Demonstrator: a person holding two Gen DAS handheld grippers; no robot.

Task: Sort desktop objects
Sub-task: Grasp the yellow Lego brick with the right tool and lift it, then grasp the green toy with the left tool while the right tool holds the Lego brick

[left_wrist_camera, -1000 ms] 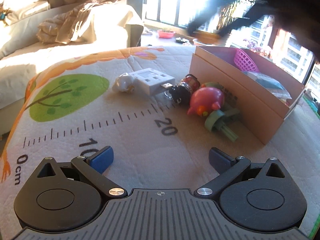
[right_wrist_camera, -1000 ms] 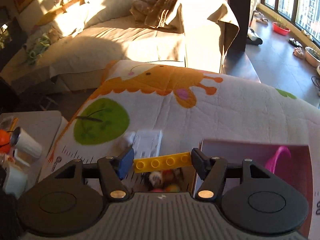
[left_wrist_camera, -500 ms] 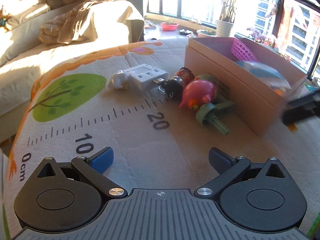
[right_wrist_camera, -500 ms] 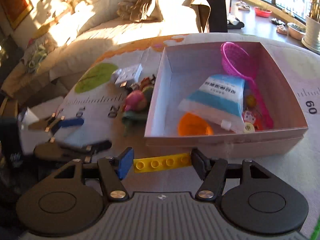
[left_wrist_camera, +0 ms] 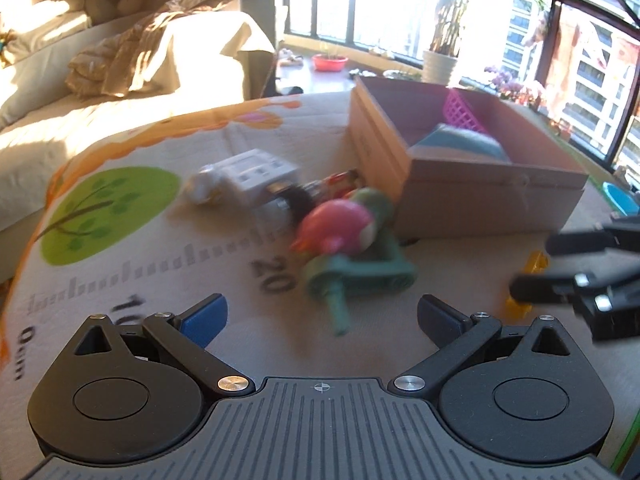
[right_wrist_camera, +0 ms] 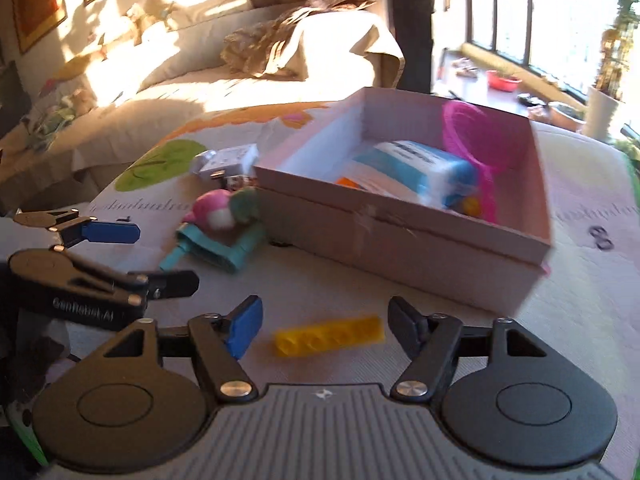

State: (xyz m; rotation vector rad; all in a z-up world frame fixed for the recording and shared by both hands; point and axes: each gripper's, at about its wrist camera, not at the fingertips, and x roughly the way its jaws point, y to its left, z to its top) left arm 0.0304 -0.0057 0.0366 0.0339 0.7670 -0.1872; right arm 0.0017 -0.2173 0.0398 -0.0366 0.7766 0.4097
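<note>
A yellow toy brick (right_wrist_camera: 330,335) lies on the mat between the spread fingers of my right gripper (right_wrist_camera: 324,326), which is open and not touching it. It also shows in the left wrist view (left_wrist_camera: 528,276), partly hidden behind the right gripper (left_wrist_camera: 532,268). My left gripper (left_wrist_camera: 320,314) is open and empty, near a pink toy (left_wrist_camera: 340,228) and a green toy (left_wrist_camera: 360,276). A white adapter (left_wrist_camera: 252,176) and a small dark toy (left_wrist_camera: 296,200) lie beyond them. The cardboard box (right_wrist_camera: 400,236) holds a pink scoop (right_wrist_camera: 468,132), a blue-white pouch (right_wrist_camera: 416,172) and small items.
The play mat (left_wrist_camera: 160,280) carries a printed ruler and a green tree print (left_wrist_camera: 104,208). A bed with a rumpled blanket (left_wrist_camera: 132,56) stands behind. Windows and a potted plant (left_wrist_camera: 440,64) are beyond the box.
My right gripper came down in front of the box, opened and let go of the yellow brick, which now lies on the mat. My left gripper shifted closer to the toys.
</note>
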